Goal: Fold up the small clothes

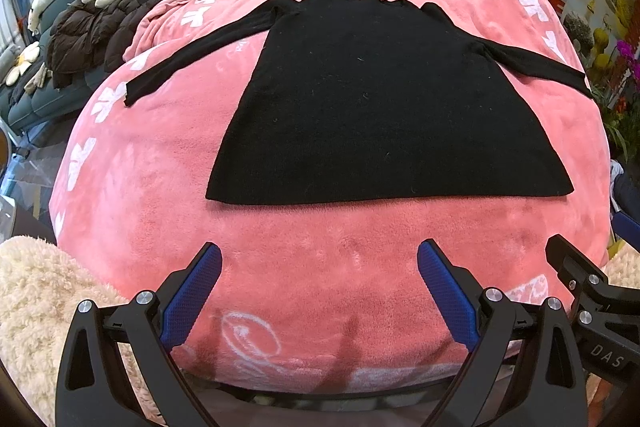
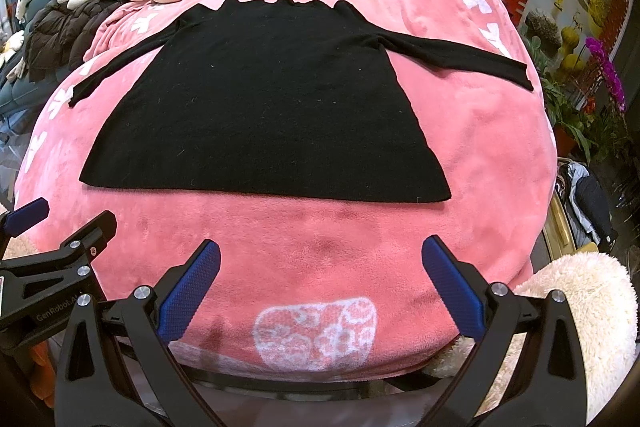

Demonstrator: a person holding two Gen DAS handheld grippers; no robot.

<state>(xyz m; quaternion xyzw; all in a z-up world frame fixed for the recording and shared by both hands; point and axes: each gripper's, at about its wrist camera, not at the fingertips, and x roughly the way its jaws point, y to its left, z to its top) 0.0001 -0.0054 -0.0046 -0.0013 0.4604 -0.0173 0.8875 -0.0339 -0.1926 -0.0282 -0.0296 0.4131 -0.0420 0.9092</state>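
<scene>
Black top point(image 1: 384, 99): lies flat on my pink blanket point(image 1: 320, 267), sleeves spread, hem nearest me.
Left gripper point(image 1: 320, 287): open wide, empty.
Right gripper point(image 2: 320, 287): likewise.
Risk: plush blanket may get pinched with the hem.

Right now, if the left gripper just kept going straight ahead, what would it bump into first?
Probably the pink blanket just short of the black top's hem. The left gripper is open and holds nothing. Depth is hard to judge.
</scene>
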